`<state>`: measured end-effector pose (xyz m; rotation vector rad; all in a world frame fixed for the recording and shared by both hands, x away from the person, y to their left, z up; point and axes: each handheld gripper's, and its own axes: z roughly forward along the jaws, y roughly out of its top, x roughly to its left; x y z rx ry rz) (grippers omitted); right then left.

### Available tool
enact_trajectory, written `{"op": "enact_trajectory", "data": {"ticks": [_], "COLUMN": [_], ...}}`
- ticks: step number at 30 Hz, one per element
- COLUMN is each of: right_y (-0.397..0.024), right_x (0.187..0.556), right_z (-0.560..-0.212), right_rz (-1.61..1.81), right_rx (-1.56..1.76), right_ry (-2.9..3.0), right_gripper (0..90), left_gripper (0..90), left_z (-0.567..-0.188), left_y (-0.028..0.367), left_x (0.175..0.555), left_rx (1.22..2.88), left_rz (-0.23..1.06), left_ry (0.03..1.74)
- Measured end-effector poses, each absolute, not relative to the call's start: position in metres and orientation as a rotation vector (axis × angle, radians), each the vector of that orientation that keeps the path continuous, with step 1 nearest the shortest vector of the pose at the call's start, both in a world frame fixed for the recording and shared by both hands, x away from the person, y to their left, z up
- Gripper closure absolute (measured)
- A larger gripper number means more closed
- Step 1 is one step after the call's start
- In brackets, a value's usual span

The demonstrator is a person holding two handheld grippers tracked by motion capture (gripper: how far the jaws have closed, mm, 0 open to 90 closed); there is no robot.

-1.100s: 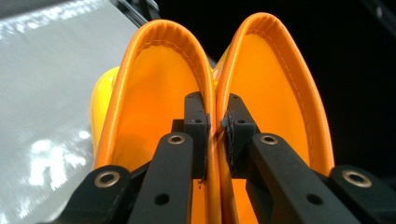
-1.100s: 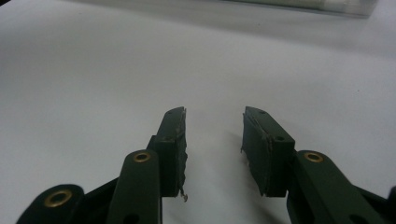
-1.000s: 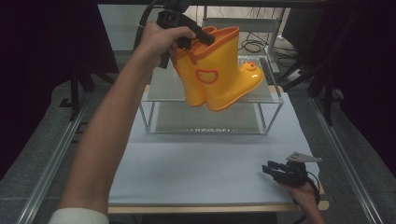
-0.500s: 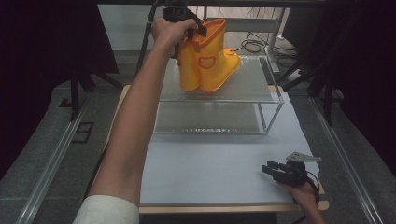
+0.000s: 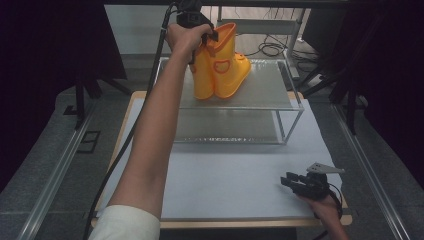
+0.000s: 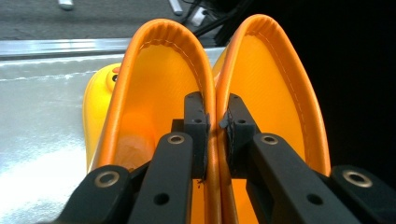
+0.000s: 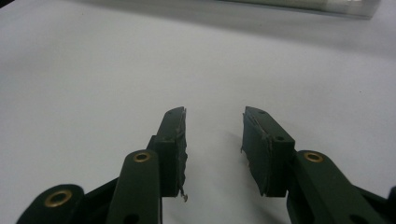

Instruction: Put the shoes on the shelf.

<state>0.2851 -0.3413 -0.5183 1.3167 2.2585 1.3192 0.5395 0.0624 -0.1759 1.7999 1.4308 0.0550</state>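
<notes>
A pair of orange-yellow rubber boots (image 5: pixel 222 75) stands upright on the top shelf of a metal rack (image 5: pixel 270 87), toes pointing right. My left gripper (image 5: pixel 212 35) is shut on the two touching inner rims of the boots (image 6: pixel 159 79), one jaw inside each shaft, in the left gripper view (image 6: pixel 215 109). The person's left arm reaches far across the table to it. My right gripper (image 5: pixel 289 181) rests low over the white table sheet (image 5: pixel 225 170) at the front right, open, with nothing between its fingers (image 7: pixel 214 121).
The rack has a lower shelf (image 5: pixel 230 127) under the top one and thin metal posts at its corners. A black cable (image 5: pixel 120 155) trails from the left gripper down the table's left side. Dark stands and cables lie behind the table.
My left gripper has carried the boots down and toward the rack's back left, and they have turned from tilted to upright on the top shelf. The right gripper has not moved.
</notes>
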Motion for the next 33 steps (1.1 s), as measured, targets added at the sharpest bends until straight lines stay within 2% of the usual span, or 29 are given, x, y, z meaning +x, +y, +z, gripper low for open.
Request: {"op": "enact_trajectory", "data": {"ticks": [9, 14, 19, 24, 29, 33], "right_y": [-0.341, -0.341, -0.341, -0.341, -0.339, -0.340], "right_x": [0.286, 0.285, 0.285, 0.285, 0.286, 0.286], "right_z": [-0.519, -0.518, -0.518, -0.518, -0.518, -0.518], "right_rz": [1.314, 1.313, 1.317, 1.312, 1.311, 1.313], "right_rx": [1.315, 1.307, 1.306, 1.305, 1.307, 1.305], "right_ry": [2.262, 2.262, 2.263, 2.265, 2.270, 2.267], "right_gripper": [59.1, 59.1, 59.1, 59.1, 59.1, 59.2], "left_gripper": [81.1, 73.9, 57.4, 33.2, 25.1, 24.1], "left_z": [-0.183, -0.184, -0.179, -0.176, -0.175, -0.172], "left_y": [0.059, 0.053, 0.046, 0.045, 0.035, 0.028], "left_x": [0.543, 0.544, 0.544, 0.545, 0.546, 0.547], "left_rx": [1.794, 1.796, 1.822, 1.822, 1.873, 1.908], "left_rz": [0.062, 0.057, 0.053, 0.038, 0.033, 0.079], "left_ry": [1.459, 1.438, 1.425, 1.432, 1.414, 1.434]}}
